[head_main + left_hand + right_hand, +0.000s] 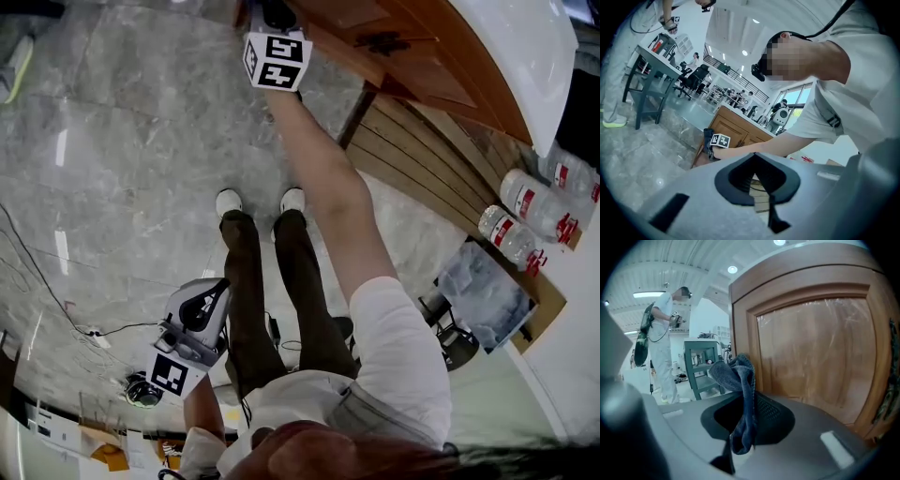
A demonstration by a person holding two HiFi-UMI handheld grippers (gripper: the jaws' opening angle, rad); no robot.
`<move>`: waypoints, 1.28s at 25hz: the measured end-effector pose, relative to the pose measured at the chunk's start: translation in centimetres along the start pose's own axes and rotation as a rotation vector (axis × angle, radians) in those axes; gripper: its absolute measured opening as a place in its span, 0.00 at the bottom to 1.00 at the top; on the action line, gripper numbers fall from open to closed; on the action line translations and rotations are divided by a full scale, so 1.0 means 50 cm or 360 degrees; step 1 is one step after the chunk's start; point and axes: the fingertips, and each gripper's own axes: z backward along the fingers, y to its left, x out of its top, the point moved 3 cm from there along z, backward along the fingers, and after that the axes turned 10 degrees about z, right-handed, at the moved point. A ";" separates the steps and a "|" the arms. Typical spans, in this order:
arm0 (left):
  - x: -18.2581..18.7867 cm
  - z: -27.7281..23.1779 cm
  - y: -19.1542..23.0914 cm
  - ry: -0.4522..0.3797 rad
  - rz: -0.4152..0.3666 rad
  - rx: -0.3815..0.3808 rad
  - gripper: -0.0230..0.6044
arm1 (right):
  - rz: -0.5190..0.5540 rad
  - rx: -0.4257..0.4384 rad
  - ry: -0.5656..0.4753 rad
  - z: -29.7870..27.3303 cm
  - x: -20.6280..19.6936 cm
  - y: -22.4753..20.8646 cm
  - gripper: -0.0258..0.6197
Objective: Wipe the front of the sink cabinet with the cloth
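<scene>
The wooden sink cabinet [403,37] runs along the top right of the head view, under a white sink top [525,47]. My right gripper [274,19] reaches up to its door, its marker cube facing me. In the right gripper view the right gripper [739,432] is shut on a dark blue cloth [743,380], which bunches up against the left edge of the cabinet door panel [815,352]. My left gripper [202,305] hangs low at the bottom left, away from the cabinet, jaws together and empty. The left gripper view shows the left gripper [761,187] pointed at the cabinet [736,129] from a distance.
Two water bottles [525,202] and a clear plastic bag [483,291] lie on the slatted lower shelf [422,159] at the right. The person's shoes [228,202] stand on the grey marble floor. Cables [94,333] trail at the left. A person in white [661,333] stands beside a grey-green table [701,362].
</scene>
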 end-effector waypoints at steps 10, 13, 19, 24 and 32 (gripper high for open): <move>0.000 0.010 -0.001 0.0007 -0.0005 0.0006 0.04 | -0.0142 -0.0152 -0.0013 -0.004 -0.018 -0.054 0.15; -0.004 0.004 -0.013 0.0021 -0.0013 -0.0020 0.04 | -0.0115 -0.0204 0.0011 0.035 -0.045 -0.114 0.15; -0.033 -0.018 -0.044 0.0105 -0.0051 -0.0068 0.04 | -0.0022 -0.0260 0.0059 0.125 -0.104 -0.219 0.15; -0.070 -0.045 -0.069 0.0160 -0.0052 -0.0102 0.04 | 0.0091 -0.0274 0.0084 0.196 -0.144 -0.285 0.14; -0.102 -0.102 -0.131 0.0211 -0.0066 -0.0207 0.04 | 0.0148 -0.0320 0.0096 0.302 -0.168 -0.392 0.15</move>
